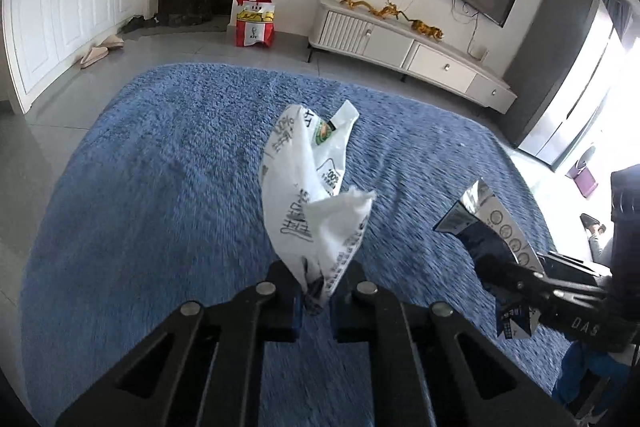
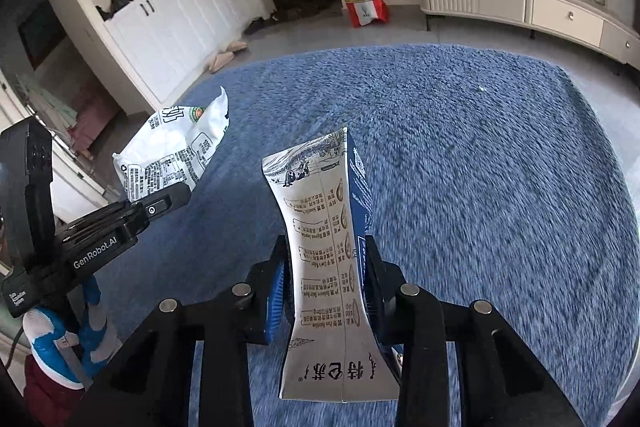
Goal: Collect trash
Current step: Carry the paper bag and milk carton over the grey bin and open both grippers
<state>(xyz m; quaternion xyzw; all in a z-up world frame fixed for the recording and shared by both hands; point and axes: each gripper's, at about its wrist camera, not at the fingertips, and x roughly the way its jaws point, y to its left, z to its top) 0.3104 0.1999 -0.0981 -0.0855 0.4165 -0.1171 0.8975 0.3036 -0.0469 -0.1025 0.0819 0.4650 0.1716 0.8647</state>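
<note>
Mid-pickup: left hand-held gripper (image 1: 316,291) pinching the crumpled white bag (image 1: 316,187), right hand-held gripper (image 2: 326,275) squeezing the flattened milk carton (image 2: 328,247), both sticking out past the fingertips. Probably needing a bin next, none showing. Below both, blue shaggy rug (image 1: 160,167); farther ahead, TV cabinet (image 1: 420,47) and red paper bag (image 1: 255,23).

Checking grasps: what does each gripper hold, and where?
Left gripper pinches the white plastic bag by its bunched lower end. Right gripper squeezes the milk carton around its middle.
</note>
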